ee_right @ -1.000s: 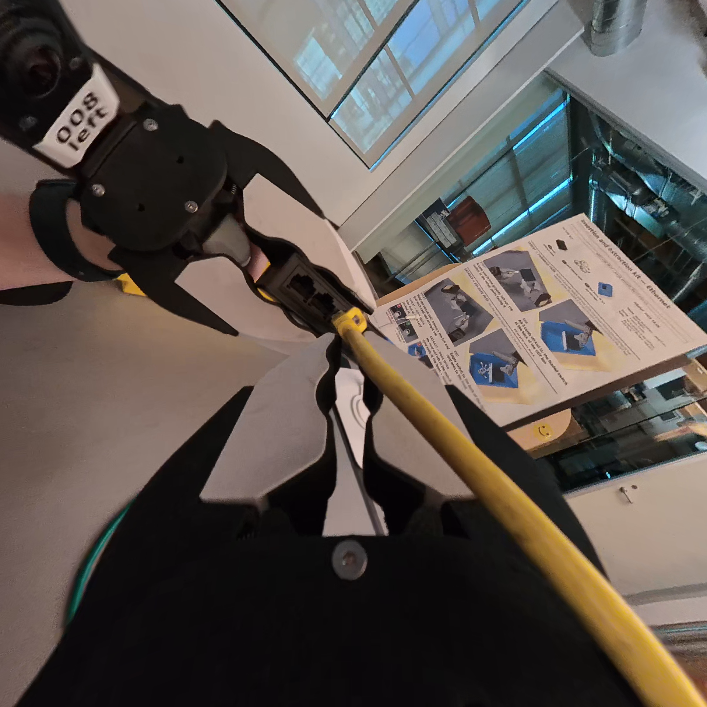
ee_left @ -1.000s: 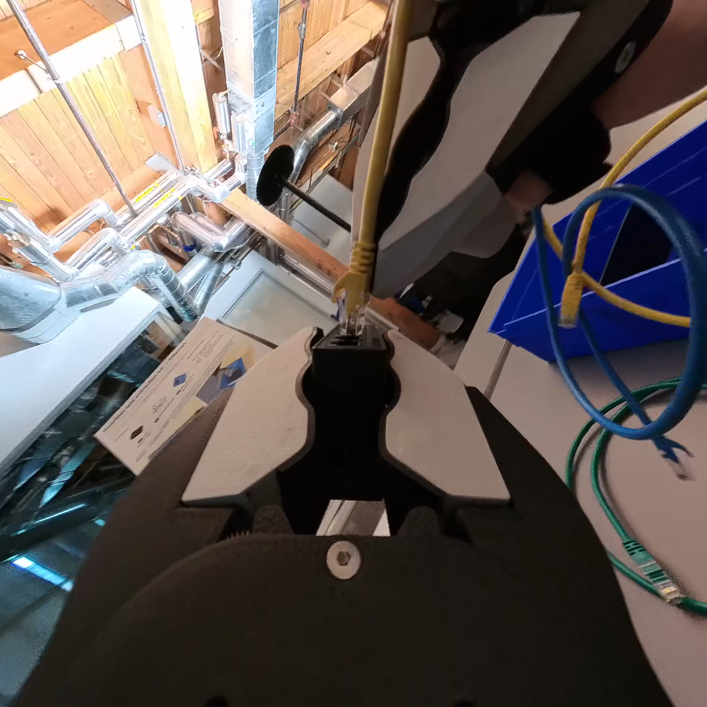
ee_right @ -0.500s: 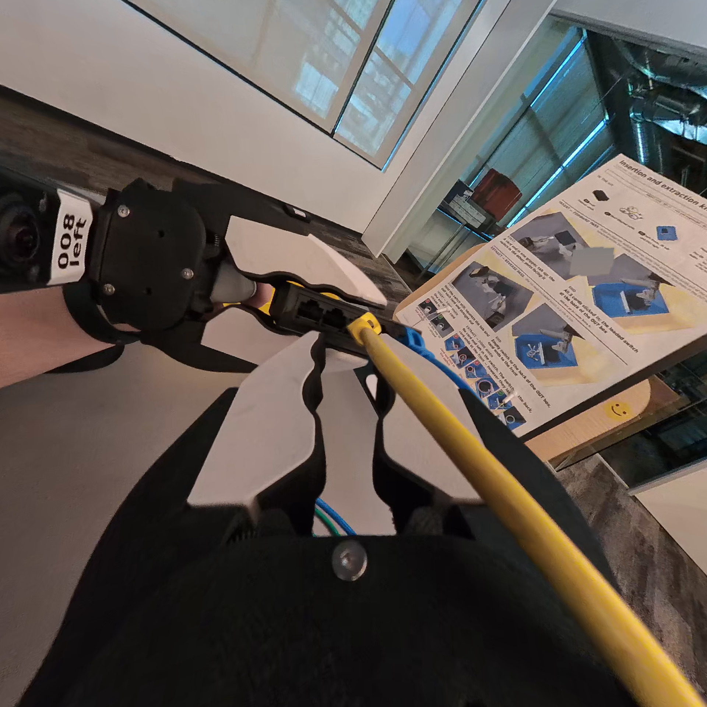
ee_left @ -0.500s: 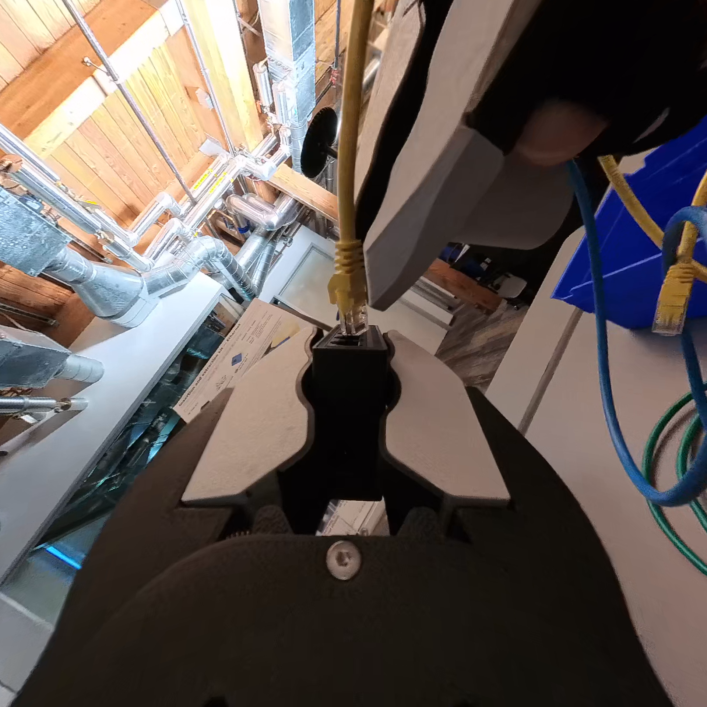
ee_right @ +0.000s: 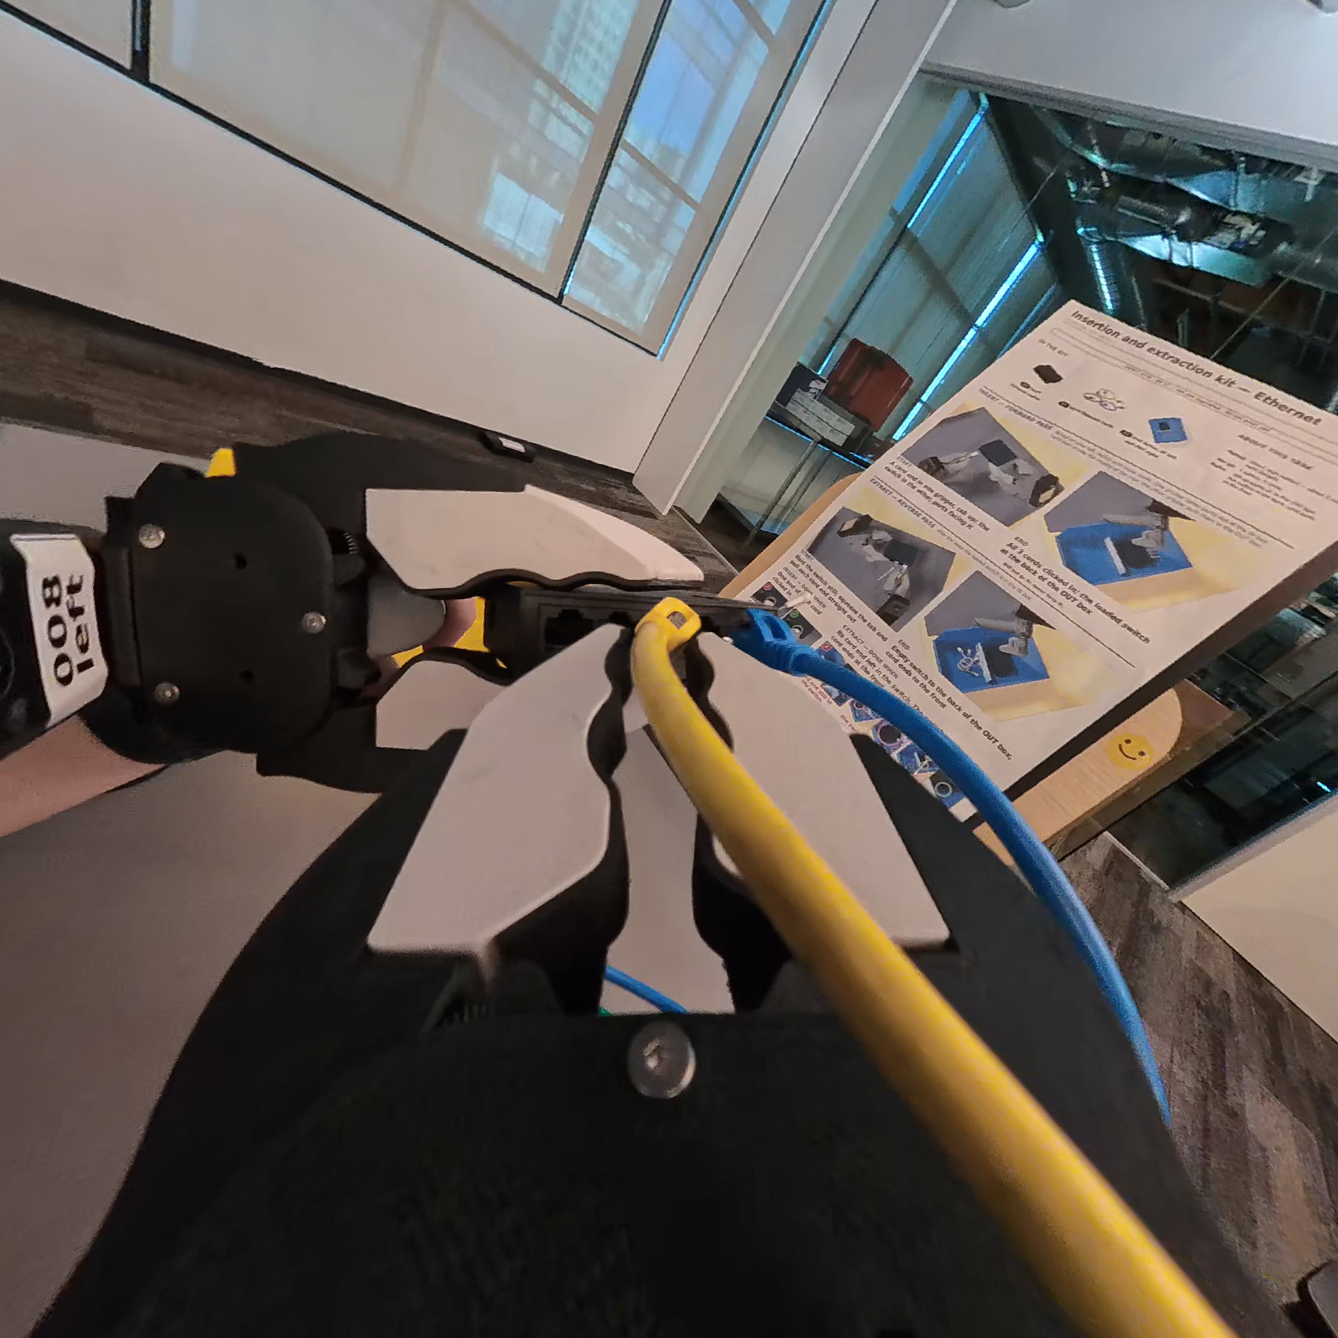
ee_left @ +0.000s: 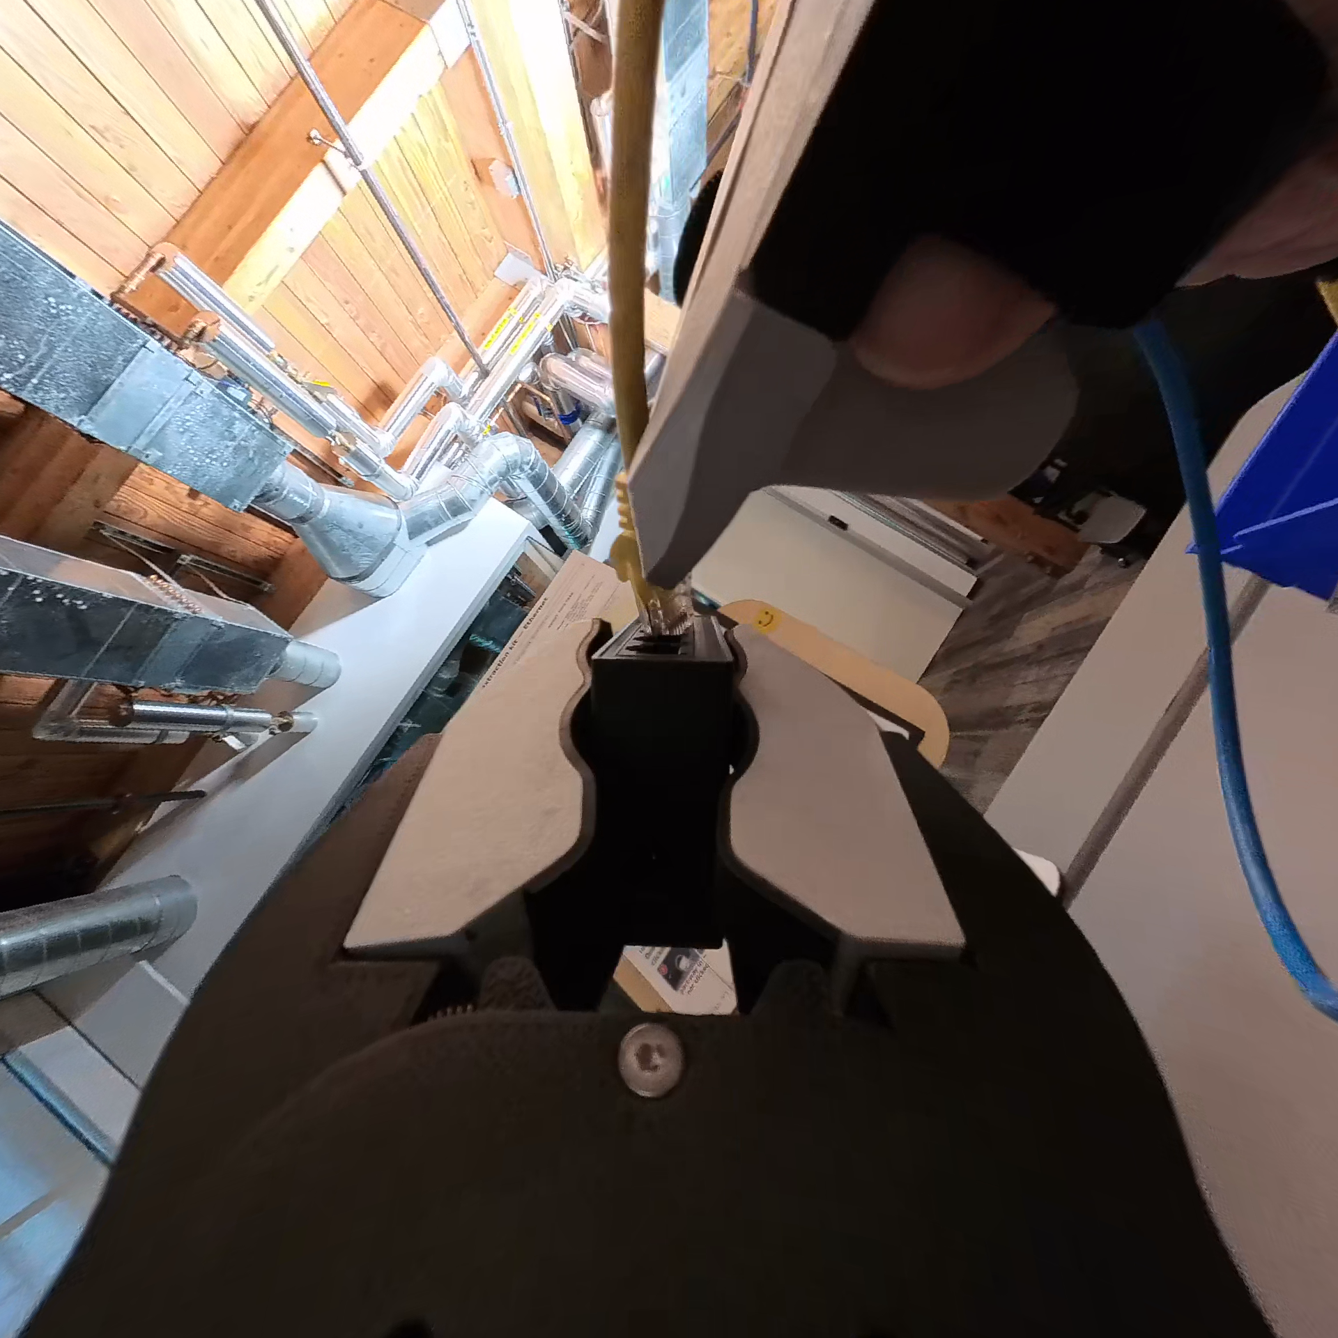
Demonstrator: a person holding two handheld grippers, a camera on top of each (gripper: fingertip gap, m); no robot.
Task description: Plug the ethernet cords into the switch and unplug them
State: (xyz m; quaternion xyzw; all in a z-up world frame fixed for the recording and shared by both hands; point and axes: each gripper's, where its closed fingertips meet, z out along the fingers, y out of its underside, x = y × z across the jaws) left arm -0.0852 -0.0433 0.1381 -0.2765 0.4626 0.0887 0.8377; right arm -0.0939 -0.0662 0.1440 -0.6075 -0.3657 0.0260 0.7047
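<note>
Left wrist view: left gripper (ee_left: 660, 651) fingers clamp the black switch (ee_left: 659, 782), long axis along fingers, ports facing away. Yellow cord (ee_left: 627, 289) plug sits at a port.

Right wrist view: right gripper (ee_right: 655, 655) fingers pinch yellow cord's plug against switch (ee_right: 579, 623); blue cord (ee_right: 941, 753) alongside.

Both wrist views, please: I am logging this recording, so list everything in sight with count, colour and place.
switch: one, black, clamped in the left claw, ports toward the right claw
yellow cord: one, its plug at a switch port, running back over the right claw
blue cord: one, its plug at the switch beside the yellow one
blue bin: one, right edge of the left wrist view
instruction sheet: one, white with pictures, propped on a wooden board behind the switch
ducts and pipes: several, silver, under the wooden ceiling
window: one, white-framed, in the far wall
left claw: shut on the switch
right claw: shut on the yellow plug
</note>
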